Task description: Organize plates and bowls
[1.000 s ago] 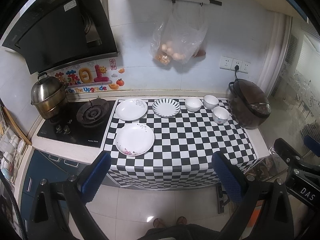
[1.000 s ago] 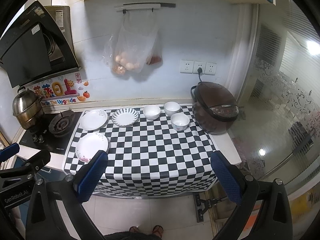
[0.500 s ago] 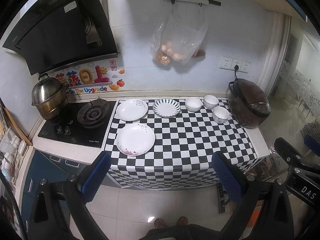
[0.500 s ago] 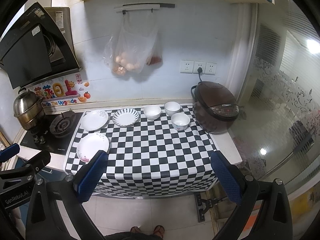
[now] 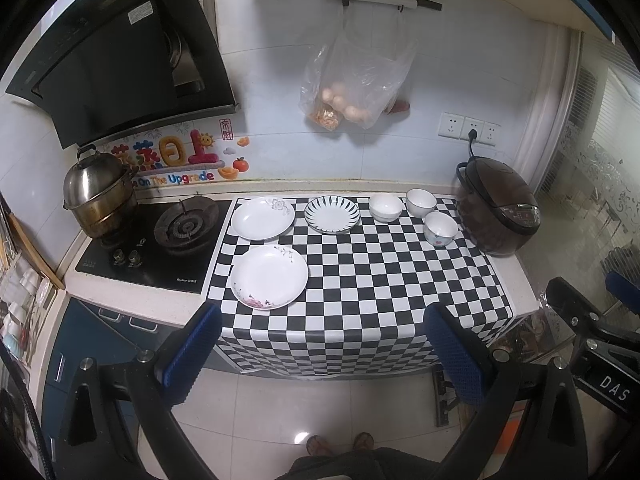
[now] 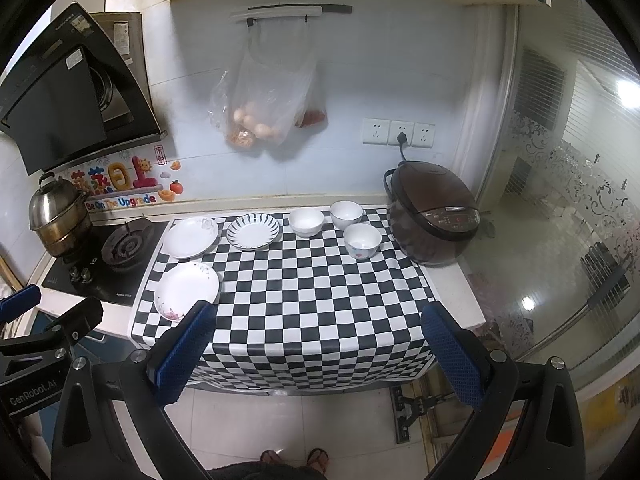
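Left tongs [image 5: 320, 344]: black frame, blue ribbed pads [image 5: 192, 350], silver screws. Right tongs [image 6: 316, 346] alike. Person below wore dark trousers [image 5: 360, 466], sandals [image 5: 362, 440].

Glossy ceramic plates [image 5: 269, 276]; shiny steel pot [image 5: 98, 192].

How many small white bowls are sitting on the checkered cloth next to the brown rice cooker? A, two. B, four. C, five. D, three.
D: three small white bowls stand apart, clustered left of the brown rice cooker on the black-and-white checkered cloth.
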Motion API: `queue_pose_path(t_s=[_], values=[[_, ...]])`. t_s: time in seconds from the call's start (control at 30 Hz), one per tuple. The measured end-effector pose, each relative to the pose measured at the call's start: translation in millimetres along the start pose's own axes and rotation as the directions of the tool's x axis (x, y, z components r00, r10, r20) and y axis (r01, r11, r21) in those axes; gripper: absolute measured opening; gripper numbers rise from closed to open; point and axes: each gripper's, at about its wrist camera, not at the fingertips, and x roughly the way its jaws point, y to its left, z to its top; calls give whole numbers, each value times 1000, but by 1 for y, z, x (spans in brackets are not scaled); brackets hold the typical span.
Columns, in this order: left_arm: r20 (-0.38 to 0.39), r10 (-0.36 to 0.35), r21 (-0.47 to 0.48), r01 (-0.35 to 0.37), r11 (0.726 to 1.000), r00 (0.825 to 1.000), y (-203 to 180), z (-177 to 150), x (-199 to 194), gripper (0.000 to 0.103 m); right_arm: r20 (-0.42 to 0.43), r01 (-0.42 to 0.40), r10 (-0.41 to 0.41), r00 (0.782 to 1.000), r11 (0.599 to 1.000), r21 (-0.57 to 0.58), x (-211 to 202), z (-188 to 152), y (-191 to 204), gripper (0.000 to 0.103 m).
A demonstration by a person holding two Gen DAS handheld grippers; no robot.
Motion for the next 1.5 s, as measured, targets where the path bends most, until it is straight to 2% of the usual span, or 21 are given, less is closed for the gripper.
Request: queue_pose_path(t_s=[1.03, 1.23, 1.27, 1.4, 1.5], values=[[-18, -2, 2, 2, 1000, 1000, -6, 2, 18, 103, -19, -6, 7, 1000, 1000, 27, 19, -1, 5, 103], [15, 50, -26, -49, 998, 999, 5, 11, 48, 103, 16, -38, 37, 999, 998, 50, 46, 0, 0, 103], [18, 75, -35, -74, 997, 997, 8, 12, 57, 103, 16, -55, 54, 998, 997, 51, 56, -1, -2, 103], [10, 176, -66, -175, 982, 984, 24, 14, 93, 103, -34, -146, 148, 988, 988, 55, 105, 0, -3, 103], [-48, 242, -99, -246, 964, 969, 42, 12, 129, 103, -87, -209, 211, 974, 977, 38, 149, -1, 3, 103]])
